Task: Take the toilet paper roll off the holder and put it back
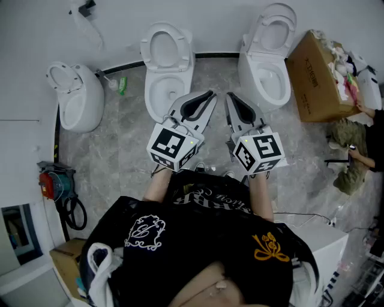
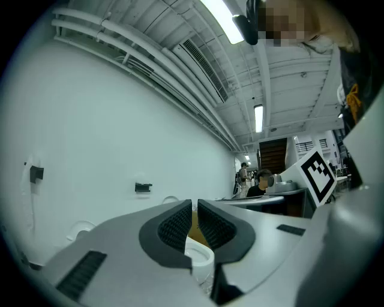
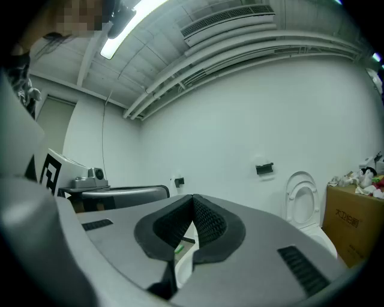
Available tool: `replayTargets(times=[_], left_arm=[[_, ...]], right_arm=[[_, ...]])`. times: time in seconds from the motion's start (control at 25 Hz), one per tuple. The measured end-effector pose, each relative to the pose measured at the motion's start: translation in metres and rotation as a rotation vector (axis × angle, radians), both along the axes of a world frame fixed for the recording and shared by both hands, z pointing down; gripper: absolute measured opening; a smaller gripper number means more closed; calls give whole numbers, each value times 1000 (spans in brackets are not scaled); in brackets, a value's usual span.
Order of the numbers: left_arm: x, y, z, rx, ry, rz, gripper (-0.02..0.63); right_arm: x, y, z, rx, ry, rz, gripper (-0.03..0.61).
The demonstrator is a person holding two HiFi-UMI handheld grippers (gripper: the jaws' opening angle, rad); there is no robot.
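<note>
No toilet paper roll shows clearly in any view. A small black wall holder (image 1: 87, 8) sits at the top left of the head view, with a white strip hanging below it. More black wall holders show in the left gripper view (image 2: 143, 187) and the right gripper view (image 3: 264, 169). I hold both grippers side by side in front of my chest, pointing towards the middle toilet (image 1: 168, 66). My left gripper (image 1: 210, 96) (image 2: 194, 204) has its jaws together with nothing between them. The right gripper (image 1: 230, 97) (image 3: 193, 198) is shut and empty too.
Three white toilets stand along the wall: left (image 1: 75, 96), middle, and right (image 1: 269, 60). A green bottle (image 1: 123, 84) lies by the wall. An open cardboard box (image 1: 318, 78) stands at the right, with a person (image 1: 360, 150) beside it. A red device (image 1: 51, 180) sits at the left.
</note>
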State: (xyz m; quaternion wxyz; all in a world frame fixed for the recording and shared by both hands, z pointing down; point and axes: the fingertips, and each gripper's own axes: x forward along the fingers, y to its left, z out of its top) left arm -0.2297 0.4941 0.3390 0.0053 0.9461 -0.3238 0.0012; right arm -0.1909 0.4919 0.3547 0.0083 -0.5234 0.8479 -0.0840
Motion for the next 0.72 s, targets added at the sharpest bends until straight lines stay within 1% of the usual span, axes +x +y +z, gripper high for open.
replayTargets(times=[0.2,0.36,0.56,0.72], left_arm=[[-5,-3,2,-4,-6,-3,44],[-12,-7,6,-4,-15,-3,44],[-26,-14,11,-11,-28,3,43],[-35,-20,15,-26,-34,12,43]], right_arm=[[-4,-4,2,2,-5,3,11],[-8,-9,5,1,-47,14,12],[-16,-19,11,-2,-44,56,12],[-17,-24,13,-11,-65,94,12]])
